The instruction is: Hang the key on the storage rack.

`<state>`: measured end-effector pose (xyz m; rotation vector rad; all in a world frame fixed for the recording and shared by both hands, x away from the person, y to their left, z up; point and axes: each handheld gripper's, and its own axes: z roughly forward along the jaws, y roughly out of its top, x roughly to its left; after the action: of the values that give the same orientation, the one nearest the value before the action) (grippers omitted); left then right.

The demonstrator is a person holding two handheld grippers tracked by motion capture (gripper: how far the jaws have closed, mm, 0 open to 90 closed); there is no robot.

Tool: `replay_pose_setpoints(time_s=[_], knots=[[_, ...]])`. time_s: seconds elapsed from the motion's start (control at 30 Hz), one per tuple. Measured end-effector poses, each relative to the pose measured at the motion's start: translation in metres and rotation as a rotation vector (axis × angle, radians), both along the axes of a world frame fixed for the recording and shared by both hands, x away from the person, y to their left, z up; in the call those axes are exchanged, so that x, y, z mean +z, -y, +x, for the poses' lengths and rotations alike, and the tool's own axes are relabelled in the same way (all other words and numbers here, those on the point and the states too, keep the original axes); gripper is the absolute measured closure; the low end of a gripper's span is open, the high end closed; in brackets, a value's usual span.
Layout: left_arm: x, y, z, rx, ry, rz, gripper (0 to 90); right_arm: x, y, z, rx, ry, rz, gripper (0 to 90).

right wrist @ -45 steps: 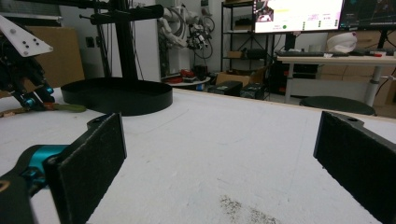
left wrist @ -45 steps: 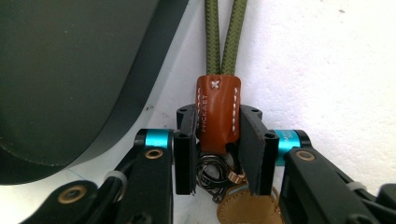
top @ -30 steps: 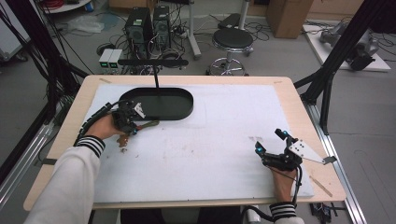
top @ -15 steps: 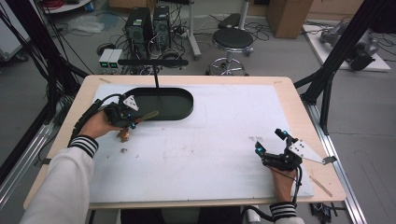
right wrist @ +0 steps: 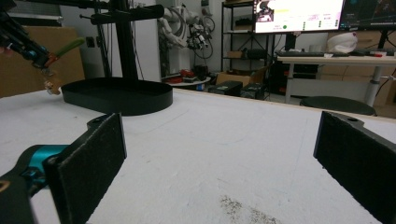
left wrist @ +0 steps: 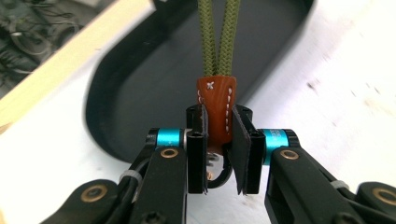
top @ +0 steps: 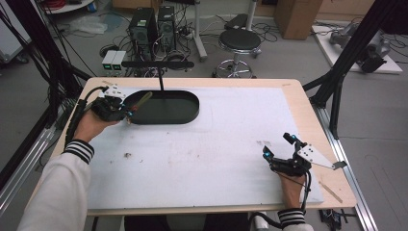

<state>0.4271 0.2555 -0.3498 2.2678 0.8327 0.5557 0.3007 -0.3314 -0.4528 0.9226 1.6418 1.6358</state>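
My left gripper is raised at the left end of the black oval tray, shut on a keychain. The keychain has a brown stitched leather tab and an olive green cord loop that points over the tray; a metal ring hangs under the jaws. The cord slants up above the tray's left rim. My right gripper rests low at the front right of the white mat, open, with nothing between its pads. From there the tray and the left gripper lie far off to the left.
A black post with a crossbar stands behind the tray. The white mat covers most of the wooden table; small dark crumbs lie on it. A stool and computers stand on the floor beyond the table.
My left gripper has lifted the keychain off the mat and carried it back and left to the tray's left end. The right gripper has stayed in place.
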Motion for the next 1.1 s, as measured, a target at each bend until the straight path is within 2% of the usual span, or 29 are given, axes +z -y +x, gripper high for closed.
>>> replay_pose_setpoints(time_s=[0.1, 0.23, 0.3, 0.33, 0.37, 0.4, 0.6, 0.63, 0.73, 0.77, 0.8, 0.83, 0.9, 1.0, 1.03, 1.1], knots=[[0.002, -0.006, 0.000, 0.047, 0.011, -0.043, 77.1, 0.000, 0.000, 0.000, 0.000, 0.001, -0.003, 1.4], [0.008, -0.013, -0.001, 0.108, 0.064, -0.081, 77.1, 0.000, 0.000, 0.000, 0.000, 0.001, -0.003, 1.4], [0.010, -0.014, -0.001, 0.116, 0.072, -0.092, 77.1, 0.000, 0.000, 0.000, -0.001, 0.001, -0.006, 1.4], [0.013, -0.017, -0.002, 0.141, 0.095, -0.123, 77.1, 0.000, 0.000, 0.000, -0.001, 0.001, -0.005, 1.4], [0.014, -0.018, -0.002, 0.154, 0.107, -0.134, 77.1, 0.000, 0.000, 0.000, -0.001, 0.001, -0.004, 1.4], [0.014, -0.018, -0.002, 0.154, 0.107, -0.134, 77.0, 0.000, 0.000, 0.000, -0.001, 0.003, -0.006, 1.4], [0.022, -0.022, -0.006, 0.235, 0.198, -0.157, 77.1, 0.000, 0.000, 0.000, -0.001, 0.002, -0.006, 1.4], [0.023, -0.023, -0.006, 0.245, 0.196, -0.172, 77.1, 0.000, 0.000, 0.000, -0.002, 0.003, -0.005, 1.4], [0.024, -0.024, -0.005, 0.262, 0.202, -0.173, 77.0, 0.000, 0.000, 0.000, -0.001, 0.002, -0.002, 1.4], [0.024, -0.025, -0.004, 0.265, 0.192, -0.196, 77.0, 0.000, 0.000, 0.000, 0.000, 0.003, -0.002, 1.4], [0.025, -0.026, -0.004, 0.290, 0.204, -0.215, 77.0, 0.000, 0.000, 0.000, -0.001, 0.002, -0.002, 1.4], [0.026, -0.026, -0.003, 0.295, 0.202, -0.220, 77.0, 0.000, 0.000, 0.000, -0.001, 0.003, -0.004, 1.4], [0.027, -0.025, -0.002, 0.304, 0.213, -0.202, 77.1, 0.000, 0.000, 0.000, -0.001, 0.002, 0.000, 1.4], [0.028, -0.025, -0.001, 0.305, 0.210, -0.219, 77.0, 0.000, 0.000, 0.000, -0.001, 0.002, 0.000, 1.4], [0.029, -0.024, 0.001, 0.311, 0.217, -0.200, 77.0, 0.000, 0.000, 0.000, -0.001, 0.002, 0.001, 1.4], [0.030, -0.024, 0.002, 0.318, 0.222, -0.201, 77.0, 0.000, 0.000, 0.000, -0.001, 0.000, 0.002, 1.4]])
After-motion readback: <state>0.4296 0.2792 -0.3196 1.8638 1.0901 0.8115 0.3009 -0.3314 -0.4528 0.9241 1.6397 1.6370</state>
